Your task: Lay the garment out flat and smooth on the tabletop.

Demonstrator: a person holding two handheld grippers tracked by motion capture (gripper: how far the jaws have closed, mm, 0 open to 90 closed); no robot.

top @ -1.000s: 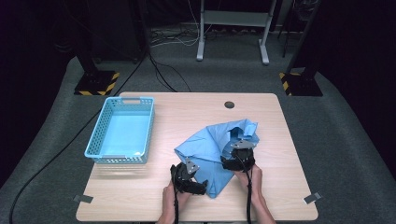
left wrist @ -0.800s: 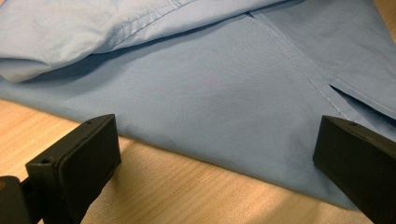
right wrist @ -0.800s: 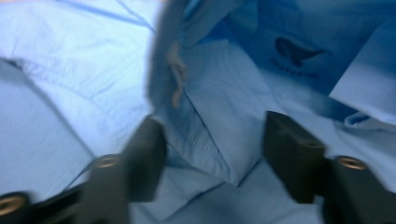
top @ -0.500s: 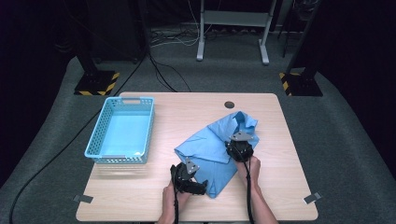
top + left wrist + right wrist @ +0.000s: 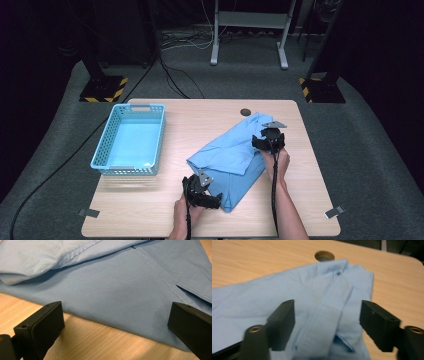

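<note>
A light blue shirt [image 5: 227,156] lies partly folded on the wooden table [image 5: 200,120]. My right gripper [image 5: 268,134] hovers over the shirt's far end, near the collar. In the right gripper view its jaws stand apart above the button placket [image 5: 324,302]; they have just been opening and nothing is pressed between them. My left gripper [image 5: 212,199] rests at the near edge of the shirt. In the left gripper view, the left gripper [image 5: 115,322] is open, with the shirt's hem [image 5: 120,300] lying on the table ahead of the jaws.
A light blue plastic basket [image 5: 102,146] with nothing in it stands on the table's left half. A round cable hole [image 5: 245,112] sits at the far edge just beyond the collar. Bare wood lies between basket and shirt. Dark floor with cables surrounds the table.
My right gripper has moved away from the person toward the collar. The bunched shirt part that stood raised by it now lies flat. The left gripper has stayed put.
</note>
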